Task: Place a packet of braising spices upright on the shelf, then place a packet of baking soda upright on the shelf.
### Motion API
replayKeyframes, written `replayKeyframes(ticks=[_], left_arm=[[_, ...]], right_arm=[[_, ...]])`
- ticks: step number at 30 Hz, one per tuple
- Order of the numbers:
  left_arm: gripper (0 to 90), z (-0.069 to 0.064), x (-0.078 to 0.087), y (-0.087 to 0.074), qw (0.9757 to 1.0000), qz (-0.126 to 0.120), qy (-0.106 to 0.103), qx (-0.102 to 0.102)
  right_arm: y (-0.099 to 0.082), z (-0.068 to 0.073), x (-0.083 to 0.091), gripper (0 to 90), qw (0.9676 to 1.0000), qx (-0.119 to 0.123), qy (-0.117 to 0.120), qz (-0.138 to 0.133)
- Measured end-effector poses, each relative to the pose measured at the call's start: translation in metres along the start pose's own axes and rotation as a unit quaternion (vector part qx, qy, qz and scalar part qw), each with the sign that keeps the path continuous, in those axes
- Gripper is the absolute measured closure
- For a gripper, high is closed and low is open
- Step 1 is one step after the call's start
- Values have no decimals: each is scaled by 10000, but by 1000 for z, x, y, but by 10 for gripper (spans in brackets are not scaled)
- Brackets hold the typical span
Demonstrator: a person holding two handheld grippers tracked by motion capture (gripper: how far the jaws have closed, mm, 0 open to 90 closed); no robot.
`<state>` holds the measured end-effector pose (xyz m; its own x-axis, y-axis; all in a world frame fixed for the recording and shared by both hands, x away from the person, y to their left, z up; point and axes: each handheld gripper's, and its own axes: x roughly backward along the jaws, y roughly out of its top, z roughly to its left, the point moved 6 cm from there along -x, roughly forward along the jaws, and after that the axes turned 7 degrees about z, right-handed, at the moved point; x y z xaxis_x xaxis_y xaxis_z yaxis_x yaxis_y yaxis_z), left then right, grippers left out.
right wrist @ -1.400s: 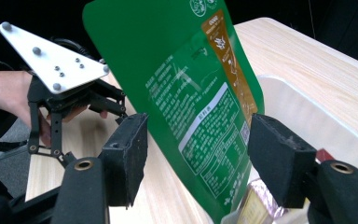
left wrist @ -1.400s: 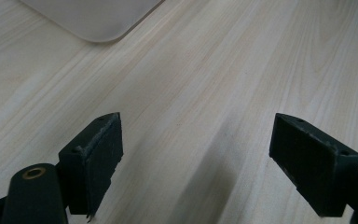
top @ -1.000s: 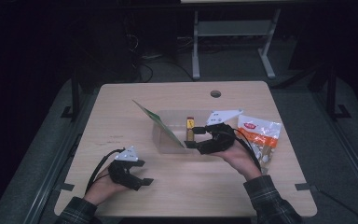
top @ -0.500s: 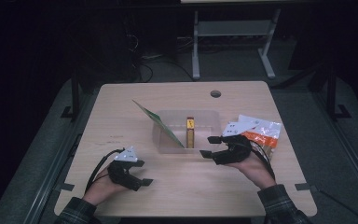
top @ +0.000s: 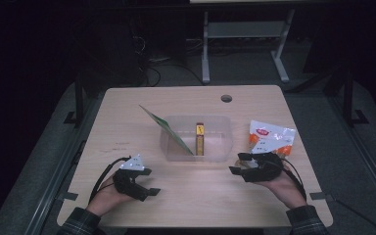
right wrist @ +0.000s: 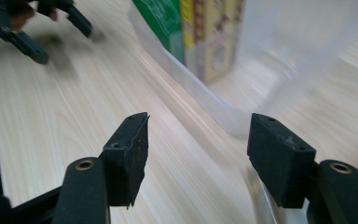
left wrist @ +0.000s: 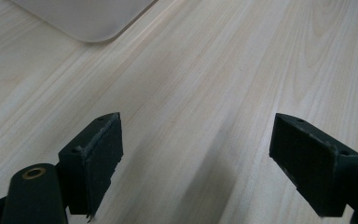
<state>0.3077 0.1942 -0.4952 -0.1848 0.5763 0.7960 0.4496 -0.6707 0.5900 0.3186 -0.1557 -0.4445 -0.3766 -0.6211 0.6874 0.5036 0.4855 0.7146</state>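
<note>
Clear plastic rectangular bin (top: 215, 147) stands in the middle of the pale wooden table (top: 127, 107), holding an upright yellow carton (top: 199, 138) and a leaning green packet (top: 169, 129). Right gripper (top: 239, 164) and left gripper (top: 151, 184) both gape wide, empty, near it.
</note>
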Motion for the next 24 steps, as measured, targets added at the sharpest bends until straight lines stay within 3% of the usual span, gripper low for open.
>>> replayKeyframes(ticks=[11, 14, 17, 24], left_arm=[[168, 1, 0, -1, 10000, 26, 1, 28], [167, 1, -1, -1, 10000, 45, -5, 24], [168, 0, -1, 0, 10000, 27, -2, 44], [168, -1, -2, -1, 10000, 48, 2, 49]], right_arm=[[-47, -40, 21, 394, 9969, -548, -519, 201], [-54, -57, 24, 493, 9949, -686, -713, 207], [-58, -69, 26, 654, 9931, -766, -853, 245], [-60, -80, 19, 872, 9915, -830, -923, 397]])
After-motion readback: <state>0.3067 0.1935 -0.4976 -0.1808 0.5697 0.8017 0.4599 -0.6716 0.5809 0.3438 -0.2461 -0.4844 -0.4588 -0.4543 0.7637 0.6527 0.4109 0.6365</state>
